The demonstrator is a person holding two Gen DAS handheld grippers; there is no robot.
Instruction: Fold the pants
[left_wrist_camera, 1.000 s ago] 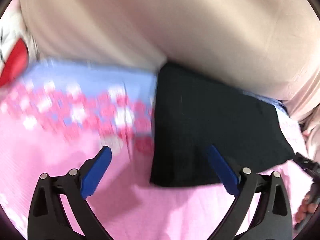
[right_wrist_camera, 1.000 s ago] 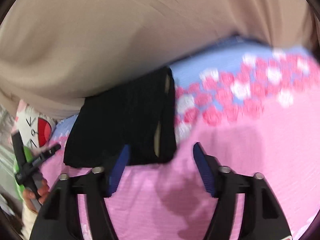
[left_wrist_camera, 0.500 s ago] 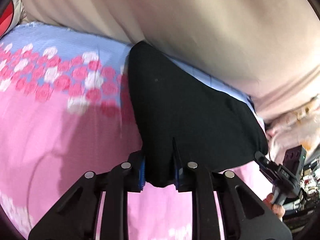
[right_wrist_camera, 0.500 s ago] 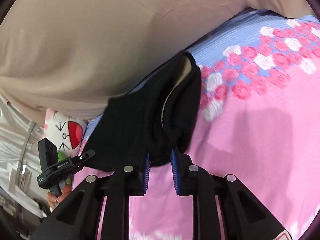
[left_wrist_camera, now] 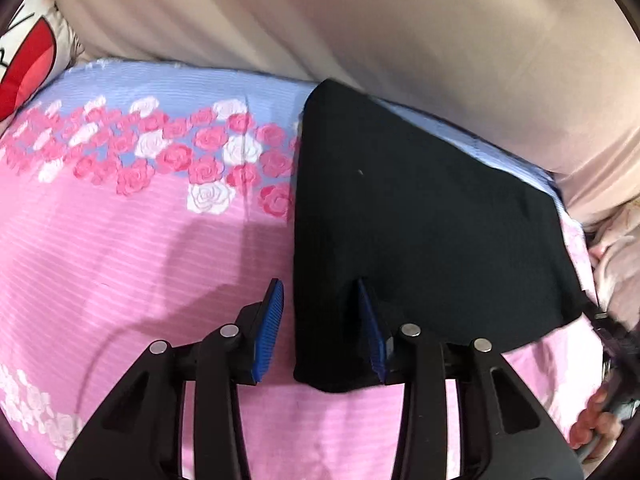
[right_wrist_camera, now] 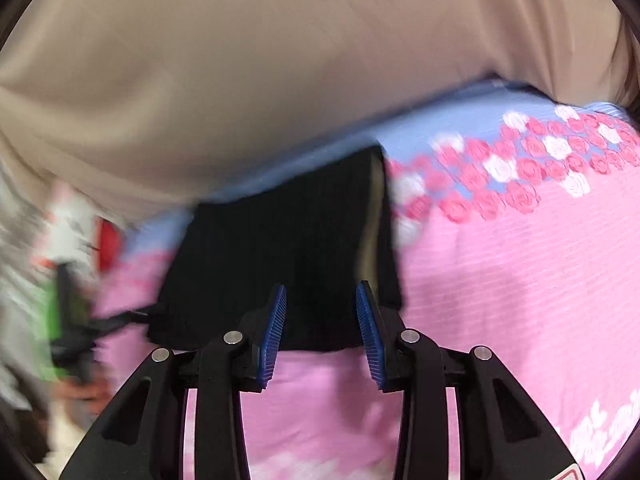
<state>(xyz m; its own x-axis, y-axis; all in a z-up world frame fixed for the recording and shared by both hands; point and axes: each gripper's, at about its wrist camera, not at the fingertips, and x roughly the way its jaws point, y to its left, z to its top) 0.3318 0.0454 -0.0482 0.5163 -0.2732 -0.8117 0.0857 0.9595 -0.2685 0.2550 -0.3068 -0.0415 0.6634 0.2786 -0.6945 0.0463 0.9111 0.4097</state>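
The black pants (left_wrist_camera: 420, 216) lie folded into a compact block on the pink bedsheet (left_wrist_camera: 132, 280). My left gripper (left_wrist_camera: 320, 320) is open, its blue pads (left_wrist_camera: 268, 328) either side of the block's near left corner, not pinching it. In the right wrist view the pants (right_wrist_camera: 280, 240) show a beige lining strip along their right edge. My right gripper (right_wrist_camera: 320, 320) is open, its pads just in front of the block's near edge, holding nothing.
The sheet has a rose band and a blue strip (left_wrist_camera: 160, 92) by a beige quilt (left_wrist_camera: 360, 20). A cartoon pillow (left_wrist_camera: 24, 64) lies far left. The other hand-held gripper shows at each view's edge (right_wrist_camera: 76, 320).
Both grippers were open, shut on the near edge of the pants half a second ago, and have now opened and let the cloth go. The folded block rests flat.
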